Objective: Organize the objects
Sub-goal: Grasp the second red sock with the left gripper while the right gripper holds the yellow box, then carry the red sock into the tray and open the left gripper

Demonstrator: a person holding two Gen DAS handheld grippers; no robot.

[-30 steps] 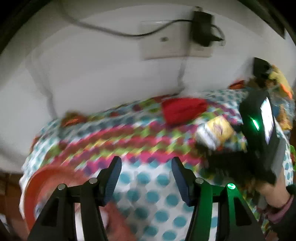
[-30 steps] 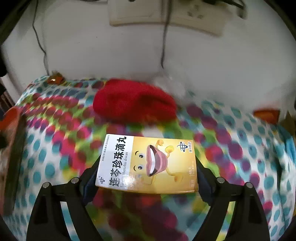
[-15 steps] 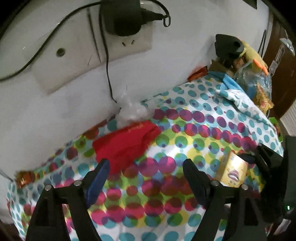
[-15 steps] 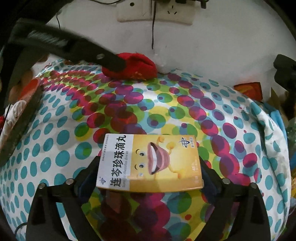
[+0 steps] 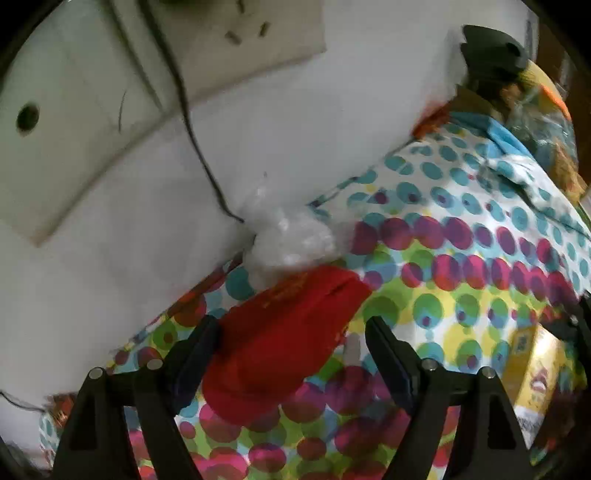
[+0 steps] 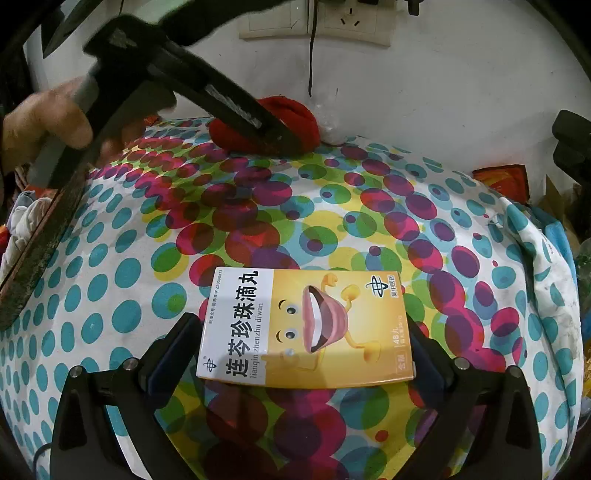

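My right gripper is shut on a yellow medicine box with a cartoon mouth, held above the dotted tablecloth. The box also shows at the right edge of the left wrist view. My left gripper is open, its fingers on either side of a red cloth pouch that lies by the wall. In the right wrist view the left gripper reaches down onto the red pouch at the table's far edge.
A crumpled clear plastic bag lies against the wall behind the pouch. A wall socket with a black cable hangs above. Cluttered bags and a black object sit at the far right. A wooden tray stands at the left.
My left gripper has swung from the left side of the table to the wall and closed in around the red pouch. My right gripper has drawn back with the box.
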